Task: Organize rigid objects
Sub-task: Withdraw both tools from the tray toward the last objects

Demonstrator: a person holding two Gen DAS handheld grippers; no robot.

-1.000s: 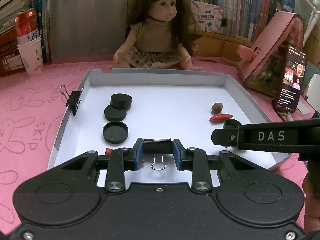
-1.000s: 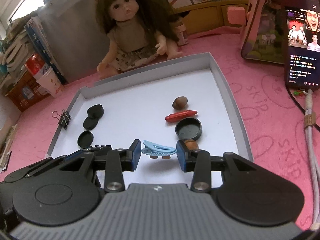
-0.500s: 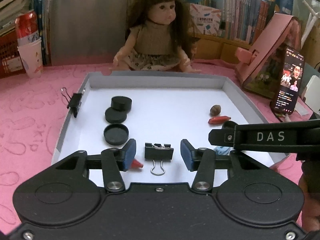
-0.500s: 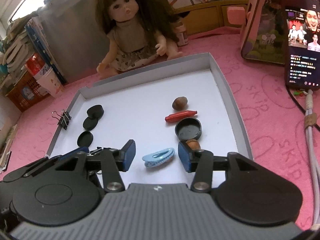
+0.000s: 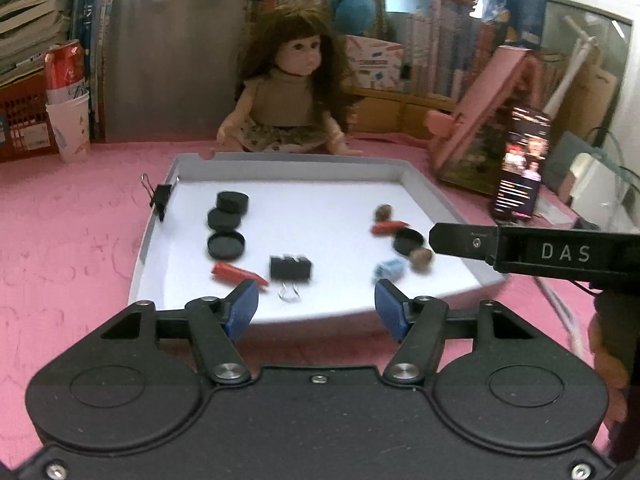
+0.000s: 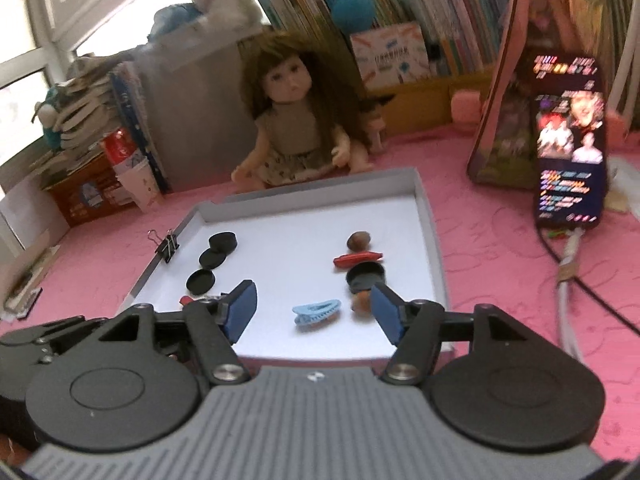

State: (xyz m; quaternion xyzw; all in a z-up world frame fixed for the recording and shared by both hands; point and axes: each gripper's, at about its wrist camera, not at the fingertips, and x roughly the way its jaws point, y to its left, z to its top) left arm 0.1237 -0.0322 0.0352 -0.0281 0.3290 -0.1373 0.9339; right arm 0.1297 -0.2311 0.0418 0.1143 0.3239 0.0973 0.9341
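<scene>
**Two sorted columns inside the shallow tray**

Near the front edge of the shallow grey-walled white tray (image 5: 158, 216), the black metal binder clip (image 5: 290, 268) lies flat with its wire handles pointing at the left gripper (image 5: 316, 306), whose blue-padded fingers (image 5: 242, 306) stand wide apart, clear of it. It seems set down as the end of a left-hand row: just beside it lies a small red plastic piece (image 5: 236, 273), and beyond that, toward the far edge, three black round lids (image 5: 226, 244) run in a line along the left wall. A second black binder clip (image 5: 161, 199) is pinched onto the left wall itself, handles outside.

Along the right wall a matching column holds a brown nut-like lump (image 6: 359, 240), a red elongated piece (image 6: 358, 260), a black round lid (image 6: 366, 277) and another brown lump (image 6: 361, 304). The light-blue plastic hair claw (image 6: 316, 311) rests just beside that last lump, nearest the front edge, probably placed to close that column. The right gripper (image 6: 314, 312) hovers before it with fingers spread, holding nothing.

Like appears grouped with like, so the sorting looks close to finished. Outside the tray, on the pink cloth, sit a brown-haired doll (image 6: 294, 128) and a lit phone (image 6: 568, 168).
</scene>
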